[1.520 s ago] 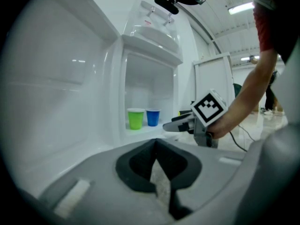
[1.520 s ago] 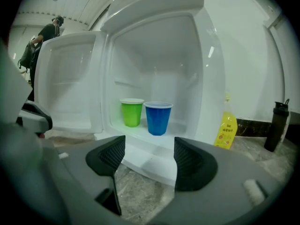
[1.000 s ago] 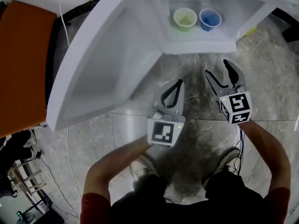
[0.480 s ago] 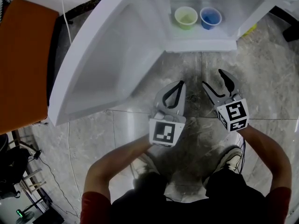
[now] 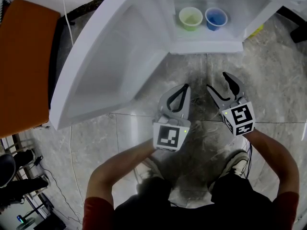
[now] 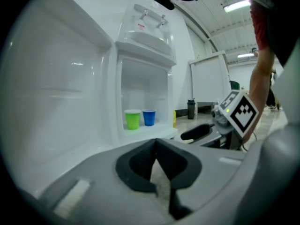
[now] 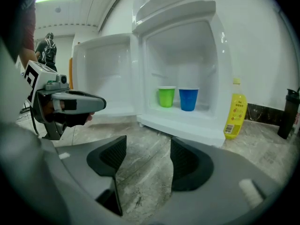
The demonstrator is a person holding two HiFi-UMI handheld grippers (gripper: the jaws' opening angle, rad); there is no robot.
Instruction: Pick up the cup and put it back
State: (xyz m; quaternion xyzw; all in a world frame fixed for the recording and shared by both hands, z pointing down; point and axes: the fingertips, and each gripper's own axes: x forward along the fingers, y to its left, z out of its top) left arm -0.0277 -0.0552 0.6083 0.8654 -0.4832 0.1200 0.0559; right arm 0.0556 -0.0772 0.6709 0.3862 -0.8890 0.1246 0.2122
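A green cup (image 5: 190,18) and a blue cup (image 5: 216,18) stand side by side on the shelf of an open small white fridge (image 5: 206,46). Both grippers hover over the marble floor in front of it, well short of the cups. My left gripper (image 5: 184,87) is shut with nothing in it. My right gripper (image 5: 218,80) is open and empty. In the left gripper view the green cup (image 6: 132,119) and blue cup (image 6: 149,117) sit beyond the closed jaws. In the right gripper view the green cup (image 7: 166,97) and blue cup (image 7: 188,99) show ahead between the spread jaws.
The fridge door (image 5: 105,56) is swung wide open to the left. An orange panel (image 5: 24,66) lies further left. A yellow bottle (image 7: 235,108) and a dark bottle (image 7: 286,114) stand right of the fridge. Cables run along the floor (image 5: 62,176).
My right gripper has drifted a little left and back toward me. The left gripper has hardly moved, and the cups stay in place.
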